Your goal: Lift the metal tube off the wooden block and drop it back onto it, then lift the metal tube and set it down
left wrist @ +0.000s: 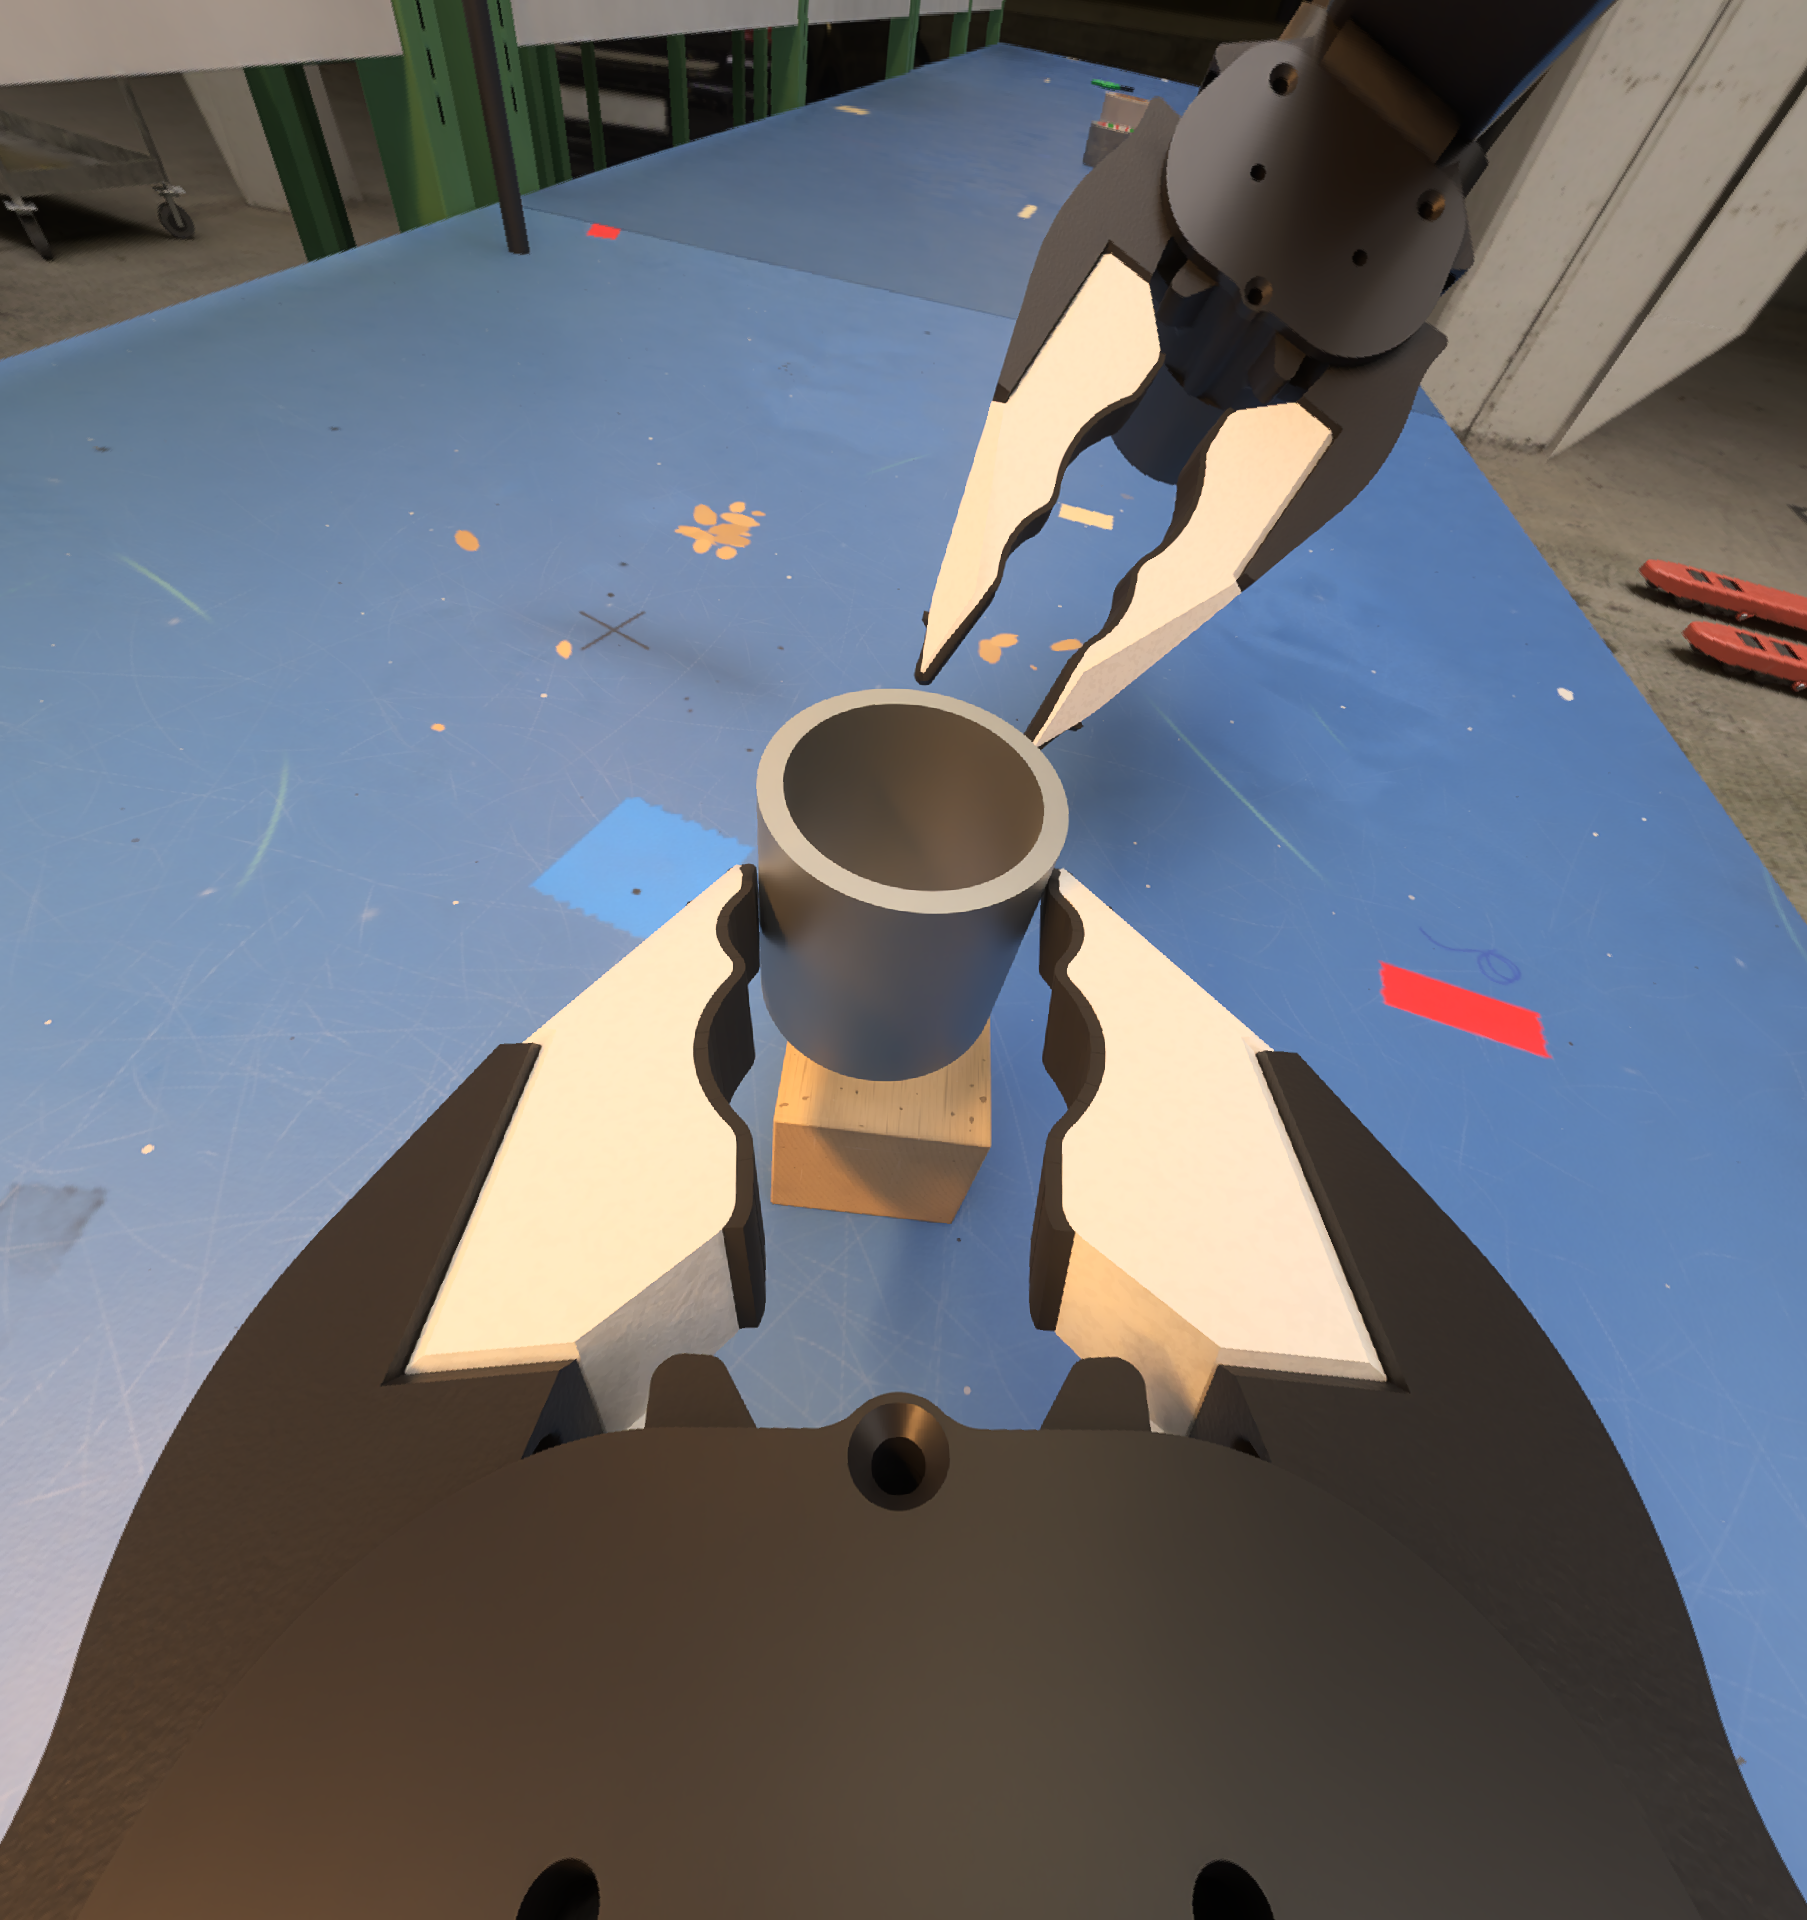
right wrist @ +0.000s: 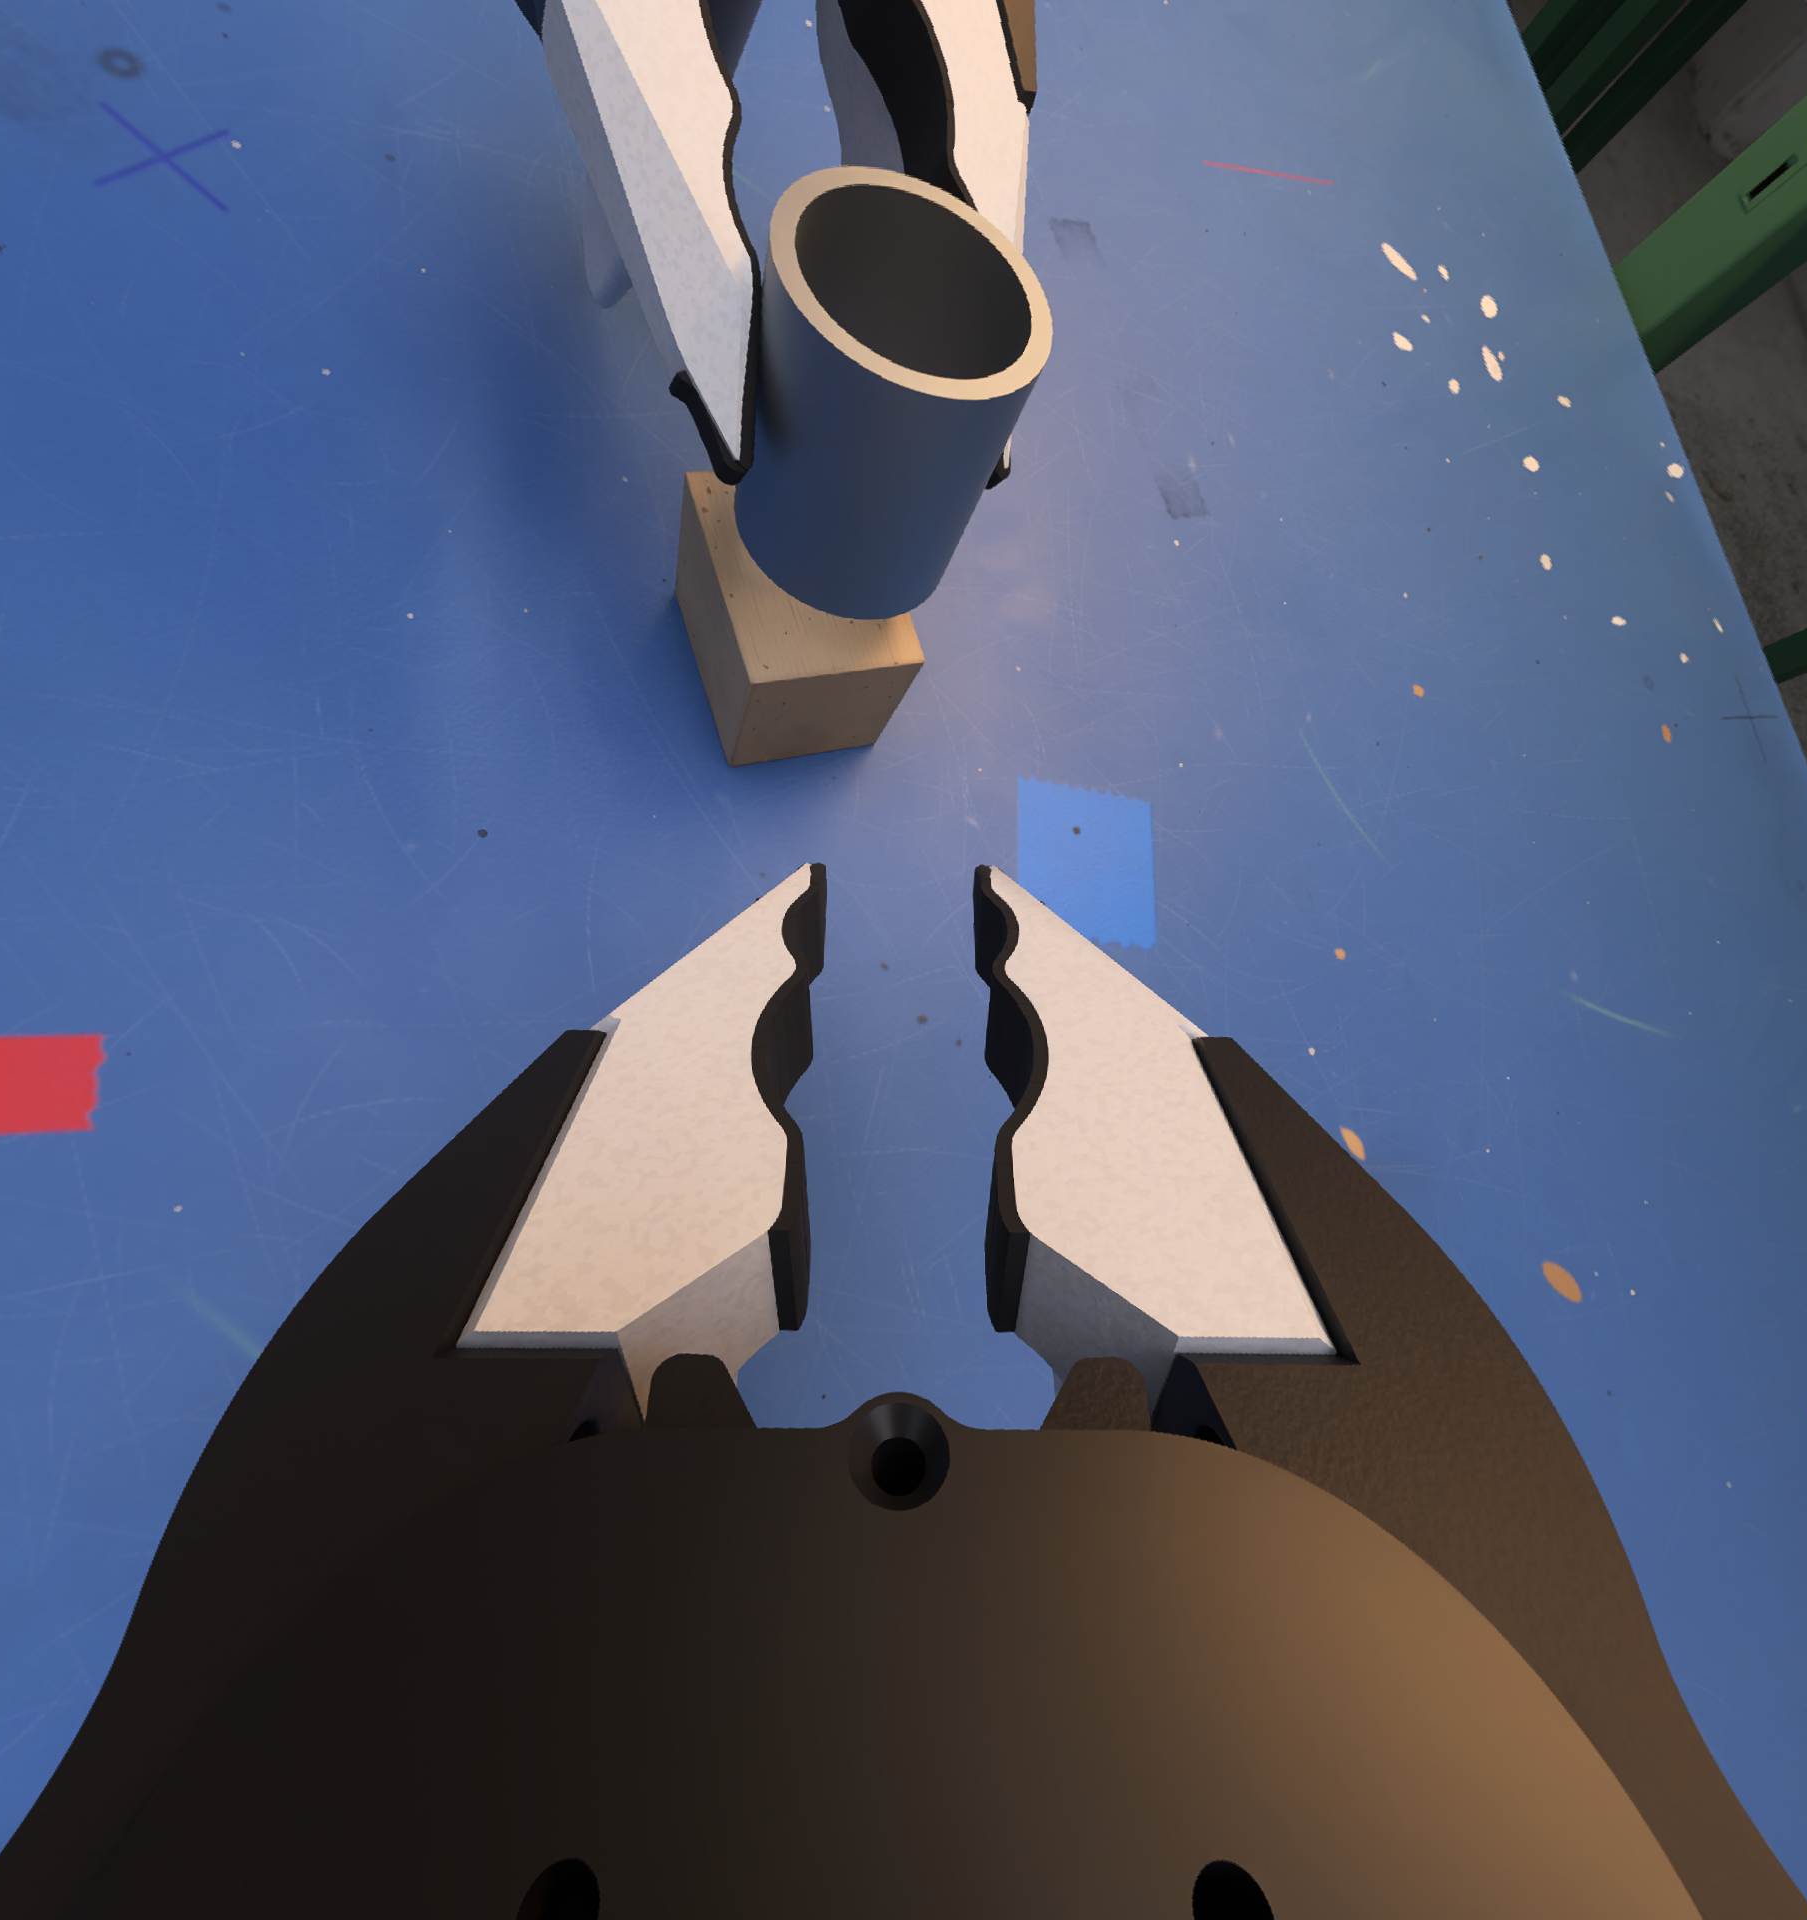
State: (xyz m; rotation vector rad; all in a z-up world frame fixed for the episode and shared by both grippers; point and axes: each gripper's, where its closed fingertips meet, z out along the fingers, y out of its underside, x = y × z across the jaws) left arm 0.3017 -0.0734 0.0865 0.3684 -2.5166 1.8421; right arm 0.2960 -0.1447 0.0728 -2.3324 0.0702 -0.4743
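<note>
The grey metal tube (left wrist: 878,977) stands upright over the light wooden block (left wrist: 878,1153) on the blue table (left wrist: 359,727). I cannot tell whether its bottom touches the block or hangs just above it. My left gripper (left wrist: 899,883) is shut on the tube, one finger on each side of its wall. In the right wrist view the tube (right wrist: 868,488) and block (right wrist: 805,675) lie ahead, with the left gripper (right wrist: 863,473) coming in from the far side. My right gripper (right wrist: 899,873) is open and empty, short of the block. In the left wrist view its tips (left wrist: 982,707) hover just beyond the tube's far rim.
A light blue tape patch (left wrist: 629,862) lies on the table beside the block, and a red tape strip (left wrist: 1460,1008) lies to the right. The table's right edge (left wrist: 1605,665) drops to a concrete floor with red pallet-truck forks (left wrist: 1761,623). Green racking (left wrist: 442,114) stands at the back.
</note>
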